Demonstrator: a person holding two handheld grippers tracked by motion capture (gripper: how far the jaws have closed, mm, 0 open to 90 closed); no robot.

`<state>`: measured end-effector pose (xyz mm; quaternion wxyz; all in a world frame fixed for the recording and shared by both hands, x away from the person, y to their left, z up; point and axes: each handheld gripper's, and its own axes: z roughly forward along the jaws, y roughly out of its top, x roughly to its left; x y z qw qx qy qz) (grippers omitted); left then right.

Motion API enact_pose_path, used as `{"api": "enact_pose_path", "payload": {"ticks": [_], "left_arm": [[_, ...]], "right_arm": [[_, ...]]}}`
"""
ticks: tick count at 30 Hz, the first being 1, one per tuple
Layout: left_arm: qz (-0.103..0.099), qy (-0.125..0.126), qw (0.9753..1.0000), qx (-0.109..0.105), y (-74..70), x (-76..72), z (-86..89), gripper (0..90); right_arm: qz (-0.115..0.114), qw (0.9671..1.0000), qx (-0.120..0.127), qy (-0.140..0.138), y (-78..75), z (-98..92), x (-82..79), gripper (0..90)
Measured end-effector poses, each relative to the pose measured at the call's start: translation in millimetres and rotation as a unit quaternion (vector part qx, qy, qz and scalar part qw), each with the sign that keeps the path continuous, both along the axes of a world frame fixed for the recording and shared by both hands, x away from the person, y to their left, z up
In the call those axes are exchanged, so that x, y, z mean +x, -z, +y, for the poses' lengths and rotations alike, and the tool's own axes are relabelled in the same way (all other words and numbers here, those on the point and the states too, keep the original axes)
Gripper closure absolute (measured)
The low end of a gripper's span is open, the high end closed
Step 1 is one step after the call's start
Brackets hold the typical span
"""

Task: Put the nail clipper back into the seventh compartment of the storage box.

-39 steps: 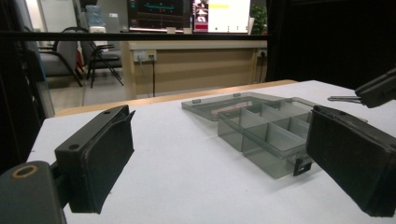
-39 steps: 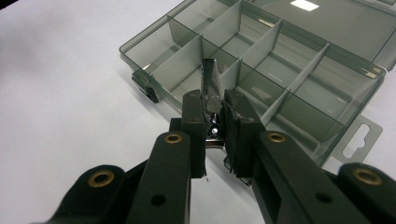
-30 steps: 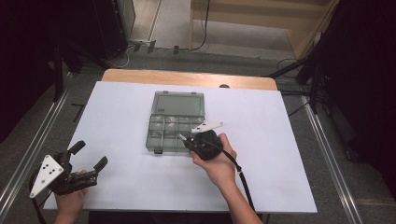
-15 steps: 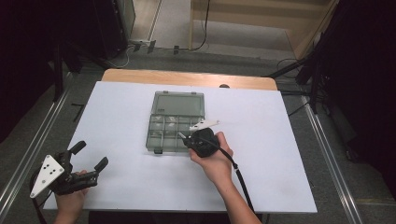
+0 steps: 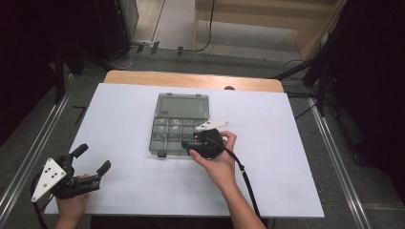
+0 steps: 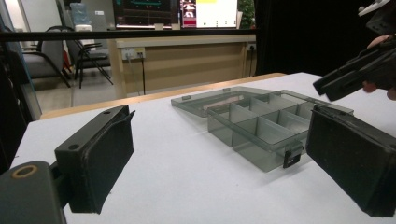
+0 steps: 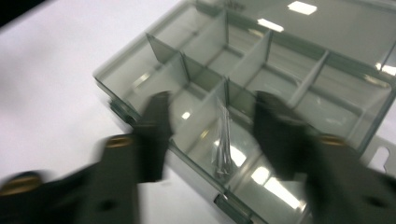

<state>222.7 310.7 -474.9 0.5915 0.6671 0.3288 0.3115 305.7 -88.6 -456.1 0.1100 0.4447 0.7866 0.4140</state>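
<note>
Both tools gape empty — right tool [image 7: 210, 135] over the organizer box [image 5: 177, 125], left tool [image 5: 90, 160] well apart.

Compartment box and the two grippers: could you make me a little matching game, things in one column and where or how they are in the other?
Things:
1. compartment box
2. left gripper
3. right gripper
4. small metal pieces

Places or states:
A. held open near the table's front left corner, away from the box
B. lying in a compartment near the box's front edge
C. mid-table, lid folded back flat
D. open, poised over the box's front compartments

Pairs: 1-C, 2-A, 3-D, 4-B
</note>
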Motion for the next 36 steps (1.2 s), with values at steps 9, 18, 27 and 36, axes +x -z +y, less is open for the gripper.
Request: {"api": "enact_pose_path", "payload": {"ticks": [9,18,27,36], "left_arm": [[0.001,0.001,1.0000,-0.001,-0.1,0.3,0.0,7.3],[0.002,0.000,1.0000,0.000,-0.1,0.5,-0.1,7.2],[0.003,-0.001,1.0000,-0.003,0.0,0.7,0.0,7.2],[0.003,-0.001,1.0000,-0.001,0.0,0.7,-0.2,7.2]], "right_arm": [[-0.033,0.9986,0.042,0.007,-6.9,-15.4,-9.1,0.0],[-0.077,0.9951,0.060,0.019,-14.2,-43.0,-23.4,0.0],[-0.098,0.9927,0.064,0.029,-18.0,-64.6,-34.1,0.0],[-0.109,0.9910,0.067,0.039,-15.6,-83.0,-43.5,0.0]]}}
